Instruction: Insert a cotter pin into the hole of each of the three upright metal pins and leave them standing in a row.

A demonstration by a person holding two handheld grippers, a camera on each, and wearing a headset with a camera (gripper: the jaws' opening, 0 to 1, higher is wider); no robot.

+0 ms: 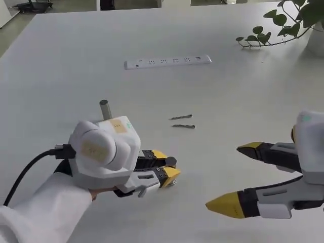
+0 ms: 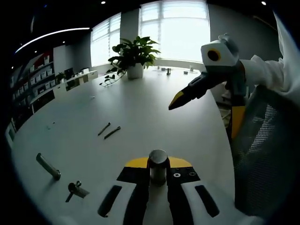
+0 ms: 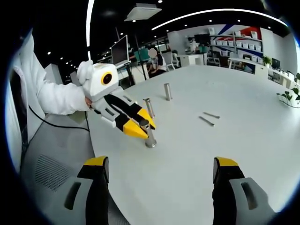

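**Left gripper** (image 1: 169,164): fingers clenched on one upright metal pin (image 3: 150,137), gripped near its top. It stands near centre on the counter (image 1: 228,86).

**Right gripper** (image 1: 228,177): fingers released, spread wide and holding nothing, at the near right.

**Other pins:** a second pin (image 1: 105,109) stands free to the far left of the held one. The right gripper view shows a third pin (image 3: 149,107) standing between those two.

**Cotter pins** (image 1: 181,117): two lie flat, side by side, just beyond the held pin and well short of the power strip (image 1: 167,62).

**Handling assessment**
- The metal pins appear rigid, smooth and dense, each on a narrow foot. Expect them to tip under any sideways push, so keep your clamp square.
- The cotter pins look thin, light and slightly springy. Lying flat on a hard counter, they are likely to skate or flick away.
- Take a cotter pin across its shank towards the head end, leaving the legs free to enter.
- Which end is the head, and where the cross-hole sits, is too small to tell.
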